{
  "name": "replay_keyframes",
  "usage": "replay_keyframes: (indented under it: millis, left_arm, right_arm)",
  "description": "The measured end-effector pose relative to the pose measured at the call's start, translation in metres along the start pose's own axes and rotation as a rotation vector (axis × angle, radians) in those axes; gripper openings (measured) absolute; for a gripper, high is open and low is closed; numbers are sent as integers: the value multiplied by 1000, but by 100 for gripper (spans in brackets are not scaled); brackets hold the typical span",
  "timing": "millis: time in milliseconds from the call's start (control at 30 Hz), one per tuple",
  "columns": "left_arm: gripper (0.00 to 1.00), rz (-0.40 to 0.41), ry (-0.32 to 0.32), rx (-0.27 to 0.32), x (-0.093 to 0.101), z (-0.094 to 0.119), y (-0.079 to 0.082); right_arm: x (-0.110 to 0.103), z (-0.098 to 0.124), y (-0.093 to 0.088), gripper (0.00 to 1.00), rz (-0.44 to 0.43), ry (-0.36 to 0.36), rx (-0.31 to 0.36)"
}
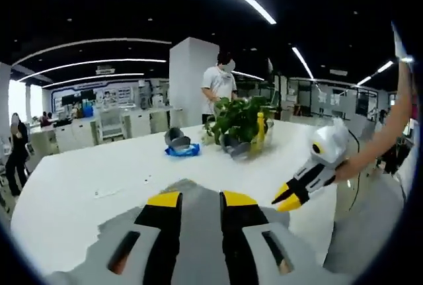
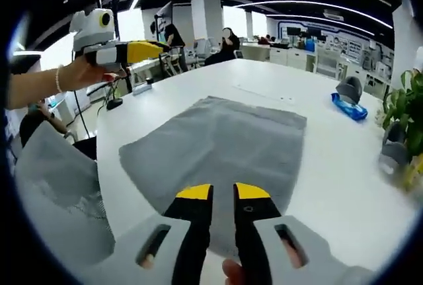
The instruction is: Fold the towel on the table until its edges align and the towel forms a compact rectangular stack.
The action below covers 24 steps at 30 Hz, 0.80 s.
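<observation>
The likeliest slip from here is a grab that takes one layer or only a scrap of edge, so the fold drags crooked and the edges never meet; a pull made with one claw ahead of the other would skew it too.

The grey towel (image 2: 218,146) lies flat and unfolded on the white desk (image 2: 330,159). In the right gripper view the right claw (image 2: 223,191) sits just over the towel's near edge, jaws a little apart and pinching nothing, the cloth spreading away ahead of its tips.

In the left gripper view the left claw (image 1: 201,198) hovers over the towel too (jaws slightly spread, empty), with cloth beneath and just beyond its tips.

A potted plant (image 1: 241,121) stands well beyond.
</observation>
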<state>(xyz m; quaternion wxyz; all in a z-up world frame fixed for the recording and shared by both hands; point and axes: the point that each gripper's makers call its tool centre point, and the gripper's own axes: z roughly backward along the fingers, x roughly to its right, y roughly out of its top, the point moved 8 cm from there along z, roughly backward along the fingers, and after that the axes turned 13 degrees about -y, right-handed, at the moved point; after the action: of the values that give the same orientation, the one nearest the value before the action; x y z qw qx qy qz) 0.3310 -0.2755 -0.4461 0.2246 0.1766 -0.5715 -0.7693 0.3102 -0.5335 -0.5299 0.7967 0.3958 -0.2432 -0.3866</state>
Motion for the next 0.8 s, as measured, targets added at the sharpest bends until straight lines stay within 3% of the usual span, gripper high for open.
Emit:
replay_keyframes:
  millis: [67, 333, 433, 533, 800]
  left_arm:
    - [22, -22, 1, -60, 2, 12, -17]
    - [28, 11, -37, -149, 10, 40, -68]
    - [32, 35, -71, -167, 17, 41, -79]
    - [34, 40, -133, -230, 31, 35, -96]
    - [34, 78, -202, -322, 58, 30, -131]
  right_arm:
    - [1, -2, -3, 14, 12, 14, -4]
    - [8, -9, -16, 22, 68, 57, -42]
    - [6, -11, -25, 25, 90, 90, -75]
    - [5, -12, -36, 29, 117, 115, -103]
    - [4, -6, -62, 36, 122, 143, -163]
